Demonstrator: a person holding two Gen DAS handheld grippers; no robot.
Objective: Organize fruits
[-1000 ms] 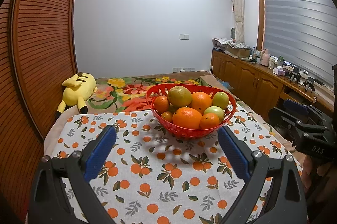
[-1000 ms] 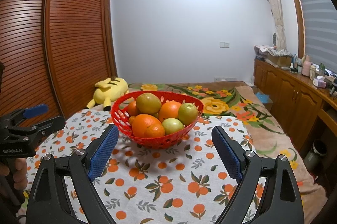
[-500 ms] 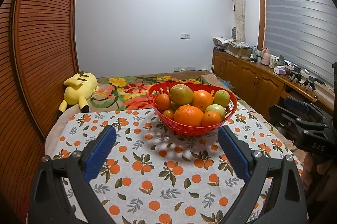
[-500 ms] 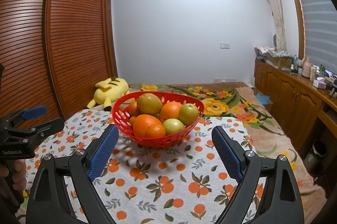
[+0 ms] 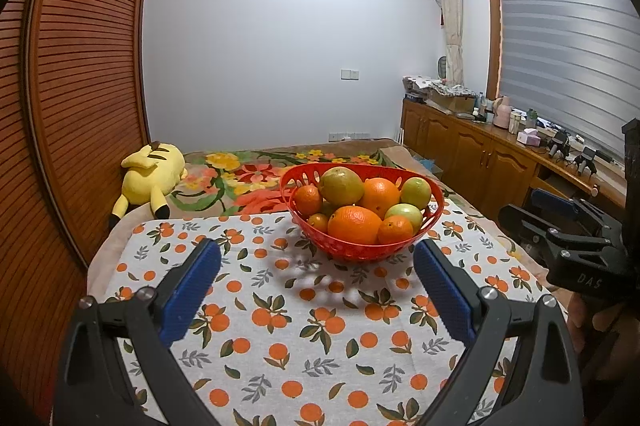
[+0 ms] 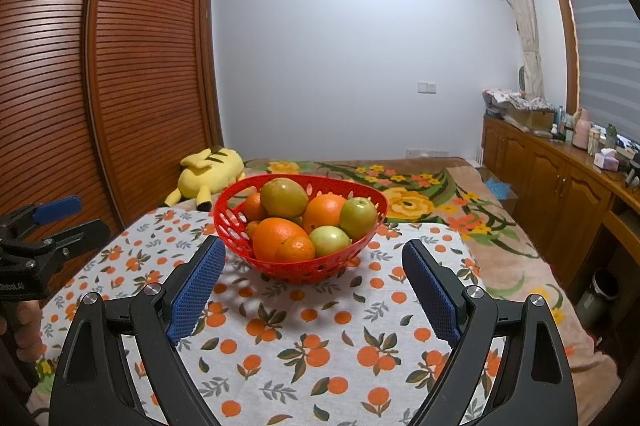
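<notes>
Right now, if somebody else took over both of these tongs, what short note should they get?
Left tongs: open, holding nothing, hovering over the tablecloth short of the basket.
Right tongs: open, holding nothing, also facing the basket.
Things: every fruit sits piled in the red basket, large orange in front, green ones on the right side.
Done: nothing visibly sorted or lifted out.
Left: the whole job; the front orange looks easiest to reach first.

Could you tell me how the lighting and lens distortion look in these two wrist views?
Left wrist: the red basket throws a dappled shadow toward the camera; the wardrobe bows from fisheye. Right wrist: even indoor light, sharp fruit, dark vignette in the corners.
</notes>
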